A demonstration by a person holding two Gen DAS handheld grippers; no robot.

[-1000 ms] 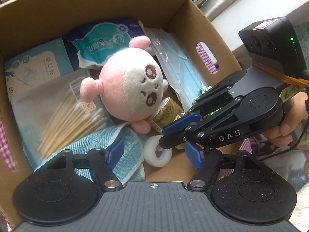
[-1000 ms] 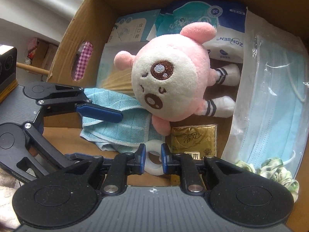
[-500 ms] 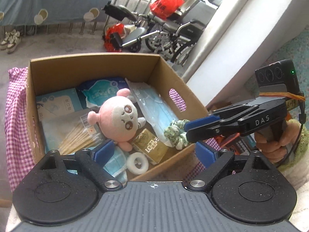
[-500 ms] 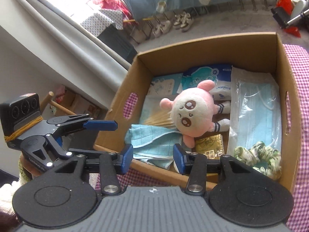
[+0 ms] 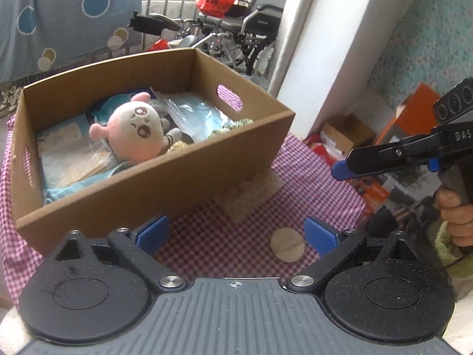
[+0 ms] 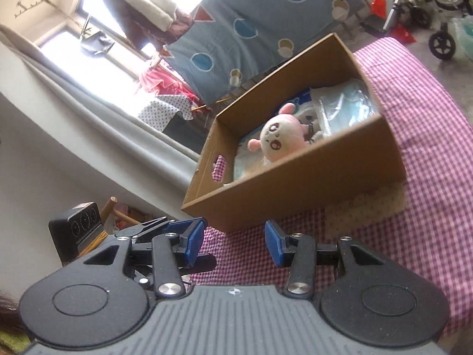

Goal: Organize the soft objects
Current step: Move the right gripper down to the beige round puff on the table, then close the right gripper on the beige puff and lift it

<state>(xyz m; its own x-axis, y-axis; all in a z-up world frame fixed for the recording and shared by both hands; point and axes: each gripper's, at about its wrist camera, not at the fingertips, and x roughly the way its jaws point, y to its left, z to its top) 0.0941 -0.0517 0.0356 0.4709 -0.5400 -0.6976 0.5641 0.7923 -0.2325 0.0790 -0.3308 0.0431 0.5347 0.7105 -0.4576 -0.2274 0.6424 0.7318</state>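
Both grippers (image 5: 236, 233) (image 6: 235, 244) agape (empty)

We record that both tools have withdrawn from the cardboard box (image 5: 153, 183). The left gripper (image 5: 236, 233), formerly inside above the blue cloth, now hangs over the checked tablecloth (image 5: 310, 177). The right gripper (image 6: 233, 244) (previously closed around the white ring) now stands parted and empty, outside the box.
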